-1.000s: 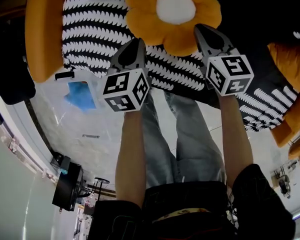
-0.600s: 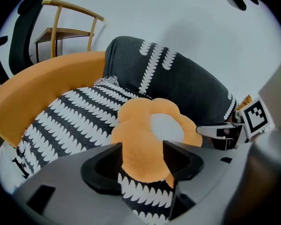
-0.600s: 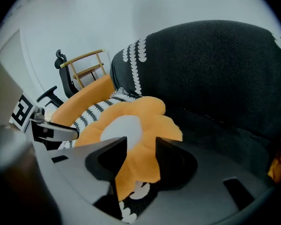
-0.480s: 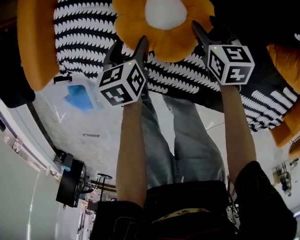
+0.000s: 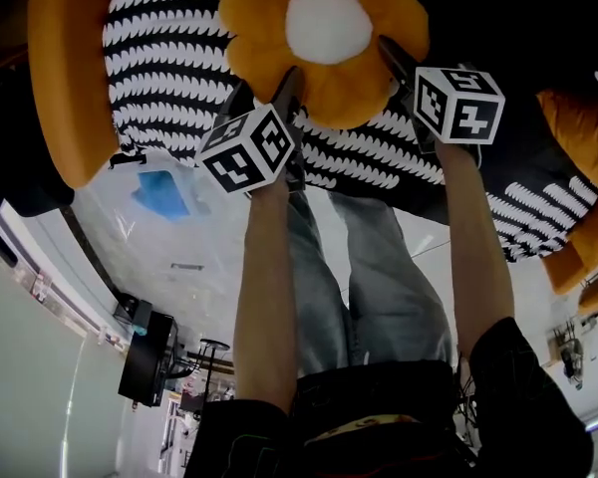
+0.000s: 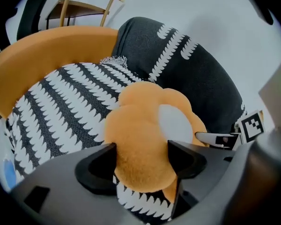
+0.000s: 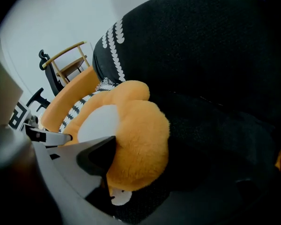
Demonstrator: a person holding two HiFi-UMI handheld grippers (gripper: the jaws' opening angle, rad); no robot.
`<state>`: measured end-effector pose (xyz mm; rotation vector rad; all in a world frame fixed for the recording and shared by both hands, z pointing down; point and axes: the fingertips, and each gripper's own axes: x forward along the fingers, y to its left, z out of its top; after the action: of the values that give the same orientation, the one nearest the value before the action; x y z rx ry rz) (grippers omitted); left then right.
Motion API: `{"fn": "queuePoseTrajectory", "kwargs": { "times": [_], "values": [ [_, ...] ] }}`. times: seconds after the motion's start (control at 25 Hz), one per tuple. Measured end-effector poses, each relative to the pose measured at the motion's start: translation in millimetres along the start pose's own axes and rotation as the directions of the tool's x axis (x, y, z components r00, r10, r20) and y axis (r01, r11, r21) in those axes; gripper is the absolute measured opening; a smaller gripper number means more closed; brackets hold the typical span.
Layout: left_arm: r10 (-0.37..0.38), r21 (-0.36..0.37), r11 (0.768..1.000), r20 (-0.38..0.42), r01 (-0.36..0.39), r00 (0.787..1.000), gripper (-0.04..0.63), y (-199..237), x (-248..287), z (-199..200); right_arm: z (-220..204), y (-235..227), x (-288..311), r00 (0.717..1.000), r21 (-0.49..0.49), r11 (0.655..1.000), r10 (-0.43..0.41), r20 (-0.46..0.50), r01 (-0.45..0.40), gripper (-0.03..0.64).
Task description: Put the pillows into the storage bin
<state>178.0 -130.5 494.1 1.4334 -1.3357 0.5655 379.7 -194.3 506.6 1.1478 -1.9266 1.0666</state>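
Head view: left tongs (image 5: 269,93) and right tongs (image 5: 404,63), just spread wide, each straddle a petal of the flower pillow (image 5: 324,28); the pick-up probably next needs both to pinch, then lift.

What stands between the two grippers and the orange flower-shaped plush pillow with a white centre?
Nothing visible does. The jaws of the left gripper and the right gripper have just been opening; each pair stands apart around a petal of the orange flower-shaped plush pillow.

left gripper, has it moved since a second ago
Yes. The left gripper advanced up-frame onto the flower pillow; its jaws, just opening, now straddle a petal.
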Motion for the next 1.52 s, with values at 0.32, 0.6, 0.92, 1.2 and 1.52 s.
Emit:
{"fn": "queuePoseTrajectory", "kwargs": {
  "times": [0.32, 0.6, 0.92, 1.2, 1.52],
  "values": [
    [-0.058, -0.035, 0.998, -0.013, 0.058, 0.998, 0.218, 18.2, 10.5, -13.8, -22.2, 22.5, 28.0, 0.997, 0.083, 0.994, 0.070, -0.029, -0.068, 0.201],
    [-0.099, 0.032, 0.995, 0.028, 0.098, 0.995, 0.137, 21.3, -7.5, 1.5, -6.2, 52.7, 23.0, 0.998, -0.047, 0.998, 0.039, -0.040, -0.041, 0.092],
    [-0.065, -0.010, 0.998, 0.094, 0.066, 0.993, 0.133, 60.3, -45.0, 2.0, -6.7, 103.5, 28.6, 0.992, -0.078, 0.989, 0.123, -0.035, -0.125, 0.089],
    [-0.055, -0.089, 0.994, 0.145, 0.068, 0.988, 0.133, 85.4, -67.8, -20.3, -16.7, 136.5, 29.5, 0.989, -0.158, 0.976, 0.141, -0.050, -0.148, 0.089],
    [-0.013, -0.151, 0.988, 0.177, 0.040, 0.984, 0.137, 125.0, -95.2, -37.6, -28.4, 184.5, 35.6, 0.981, -0.219, 0.957, 0.178, -0.079, -0.191, 0.090]
  ]
}}
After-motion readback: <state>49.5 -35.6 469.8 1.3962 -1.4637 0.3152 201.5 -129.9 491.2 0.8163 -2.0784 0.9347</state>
